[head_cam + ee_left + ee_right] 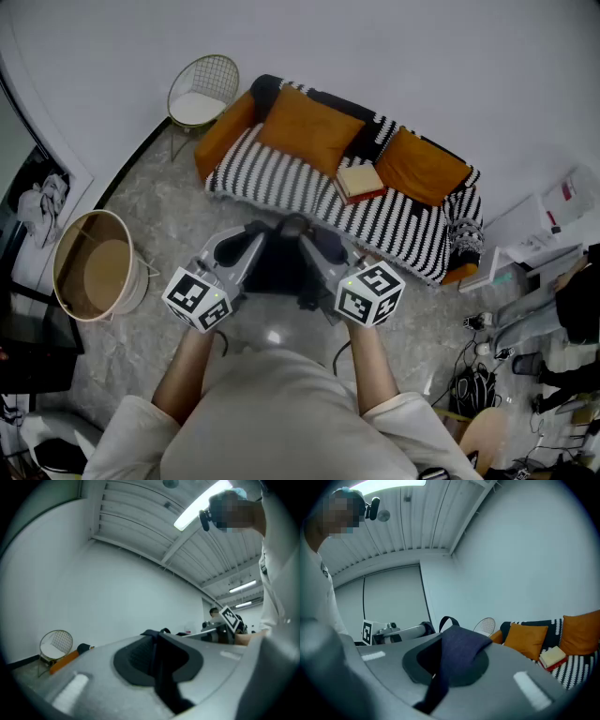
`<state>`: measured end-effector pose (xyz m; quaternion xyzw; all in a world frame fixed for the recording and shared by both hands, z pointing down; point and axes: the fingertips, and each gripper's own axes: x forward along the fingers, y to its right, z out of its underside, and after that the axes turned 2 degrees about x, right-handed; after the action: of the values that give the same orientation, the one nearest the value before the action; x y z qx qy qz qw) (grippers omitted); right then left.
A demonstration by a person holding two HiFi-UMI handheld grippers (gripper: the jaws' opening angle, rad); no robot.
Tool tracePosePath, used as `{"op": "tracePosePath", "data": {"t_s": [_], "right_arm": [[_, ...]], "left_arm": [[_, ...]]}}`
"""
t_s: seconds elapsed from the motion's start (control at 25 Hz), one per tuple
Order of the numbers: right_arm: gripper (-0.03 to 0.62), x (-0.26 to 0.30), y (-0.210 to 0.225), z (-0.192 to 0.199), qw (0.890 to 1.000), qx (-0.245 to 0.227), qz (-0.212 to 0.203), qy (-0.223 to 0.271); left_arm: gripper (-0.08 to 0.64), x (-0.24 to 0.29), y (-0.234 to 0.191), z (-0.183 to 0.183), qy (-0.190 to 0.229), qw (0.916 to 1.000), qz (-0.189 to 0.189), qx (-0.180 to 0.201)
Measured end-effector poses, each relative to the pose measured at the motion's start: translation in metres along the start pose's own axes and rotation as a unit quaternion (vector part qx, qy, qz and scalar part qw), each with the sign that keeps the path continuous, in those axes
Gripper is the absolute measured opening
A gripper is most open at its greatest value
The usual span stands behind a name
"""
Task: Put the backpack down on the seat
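I hold a dark backpack [279, 265] up in the air between both grippers, in front of the striped sofa seat [281, 183]. My left gripper [242, 251] is shut on a thin black strap [161, 677] that runs between its jaws. The right gripper [323, 251] is shut on a wider dark blue strap [457, 656] that folds over its jaws. The backpack's top handle loop [447, 620] shows beyond the right jaws. Most of the bag's body is hidden behind the grippers.
The black-and-white sofa carries two orange cushions [309, 131] [420, 167] and a book [359, 180] on the seat. A wire chair [200, 89] stands left of it. A round basket [94, 267] is at my left, and cables and equipment [525, 356] lie at right.
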<state>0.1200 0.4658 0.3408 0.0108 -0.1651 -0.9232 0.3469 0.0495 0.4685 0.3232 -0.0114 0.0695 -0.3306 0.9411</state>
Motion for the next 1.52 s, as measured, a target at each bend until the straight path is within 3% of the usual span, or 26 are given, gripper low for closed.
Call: {"op": "tracePosePath", "data": {"t_s": [0.56,0.76,1.12,1.28,1.52], "right_arm": [[0.005,-0.026,0.024,-0.006,0.999,-0.035,-0.017,0.009],[0.005,-0.030,0.033,-0.006,0.997,-0.063,-0.037,0.003],[0.003,-0.007,0.069,-0.012,0.997,-0.023,-0.071,0.022],[0.003,0.018,0.094,-0.018,0.996,-0.027,-0.088,0.018],[0.003,0.079,0.146,-0.044,0.996,-0.018,-0.080,0.029]], "left_arm": [[0.029,0.035,0.022,0.007,-0.028,0.9978,-0.038,0.046],[0.029,0.047,0.022,0.016,-0.028,0.9979,-0.048,0.033],[0.029,0.078,-0.012,0.028,-0.022,0.9988,-0.037,0.021],[0.029,0.104,-0.045,0.033,-0.018,0.9992,-0.030,0.017],[0.029,0.147,-0.113,0.030,-0.014,0.9994,-0.019,0.025]]}}
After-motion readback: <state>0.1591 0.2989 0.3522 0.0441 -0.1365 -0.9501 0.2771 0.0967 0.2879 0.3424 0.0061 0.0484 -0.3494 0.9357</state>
